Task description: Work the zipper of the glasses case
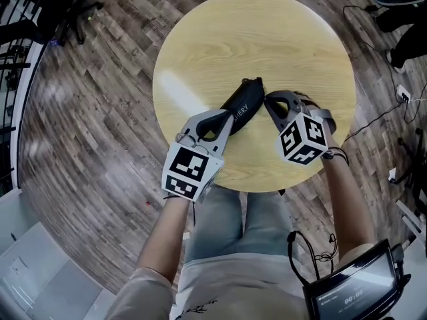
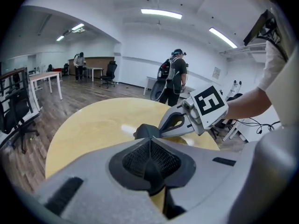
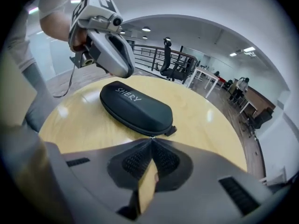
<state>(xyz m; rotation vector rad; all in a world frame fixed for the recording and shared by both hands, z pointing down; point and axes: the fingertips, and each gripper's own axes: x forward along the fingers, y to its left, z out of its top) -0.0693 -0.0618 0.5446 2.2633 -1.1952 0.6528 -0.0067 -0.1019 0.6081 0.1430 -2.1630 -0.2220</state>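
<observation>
A black zipped glasses case (image 1: 246, 97) lies slantwise in the middle of the round wooden table (image 1: 200, 39). My left gripper (image 1: 230, 119) is over the case's near end, jaws together, with dark case material between the pads (image 2: 164, 160). From the other side, my right gripper (image 1: 269, 103) meets the case's far end. In the right gripper view its shut tips (image 3: 152, 139) touch the small metal zipper pull (image 3: 152, 136), beside the case's black end tab (image 3: 171, 130). The case (image 3: 135, 107) looks zipped closed. The left gripper (image 3: 125, 68) presses on its far end there.
The table stands on a wood-plank floor with cables (image 1: 373, 122) at the right and chair bases (image 1: 73, 19) at the upper left. A tablet (image 1: 350, 289) hangs at my lower right. A person with a backpack (image 2: 175, 78) stands beyond the table, among desks.
</observation>
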